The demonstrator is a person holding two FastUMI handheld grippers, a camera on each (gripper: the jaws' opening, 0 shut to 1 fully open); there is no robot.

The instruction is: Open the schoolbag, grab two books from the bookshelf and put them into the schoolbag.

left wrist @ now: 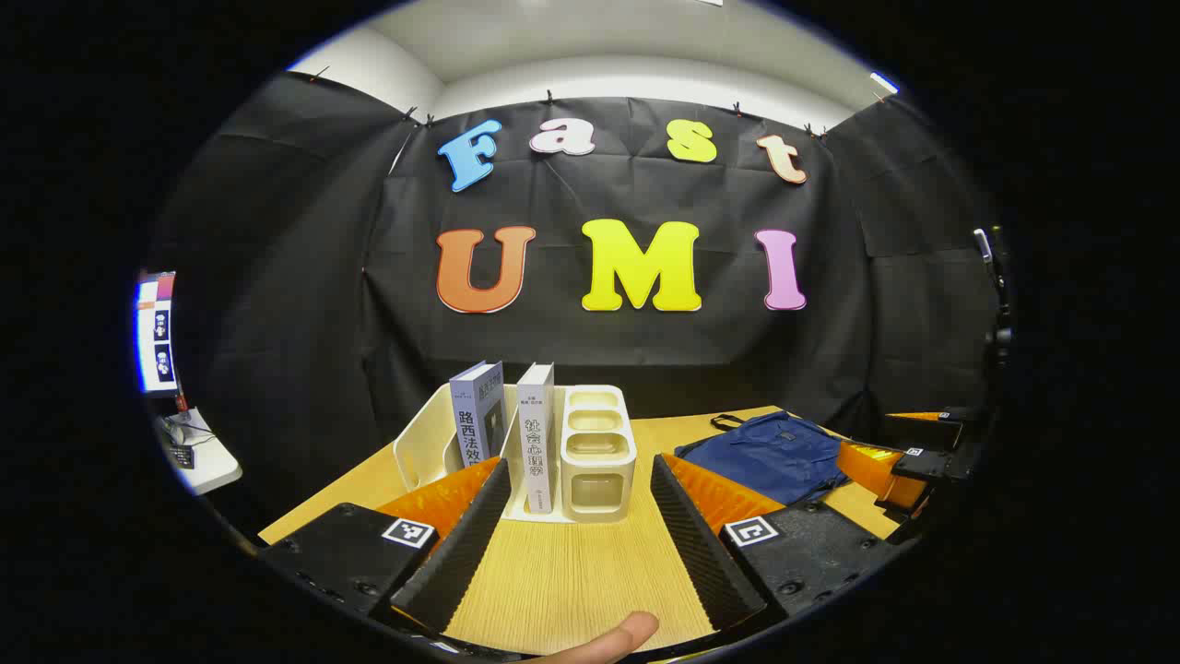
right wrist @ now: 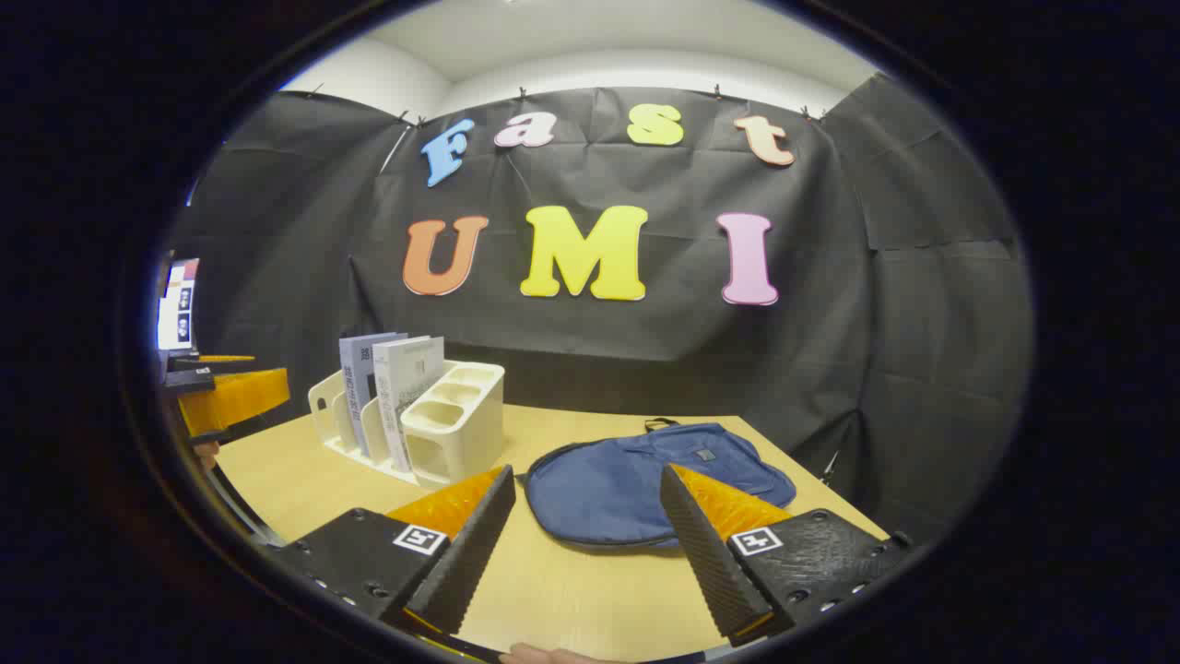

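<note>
Right tongs (right wrist: 583, 526) spread, empty, hovering near edge of blue schoolbag (right wrist: 645, 480), flat on tabletop (right wrist: 572, 590), zip apparently closed. Left tongs (left wrist: 576, 516) spread, facing two books (left wrist: 502, 424) upright in bookshelf (left wrist: 595, 452). Step: opening bag, not yet begun. Next: find zip pull.

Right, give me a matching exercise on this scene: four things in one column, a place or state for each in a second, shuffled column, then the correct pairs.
Things
1. schoolbag
2. two books
3. left gripper
4. right gripper

Places or states
A. standing upright in the bookshelf
B. open, pointed at the bookshelf
C. lying flat on the table, not yet opened
D. open, pointed at the bag

Pairs: 1-C, 2-A, 3-B, 4-D
</note>
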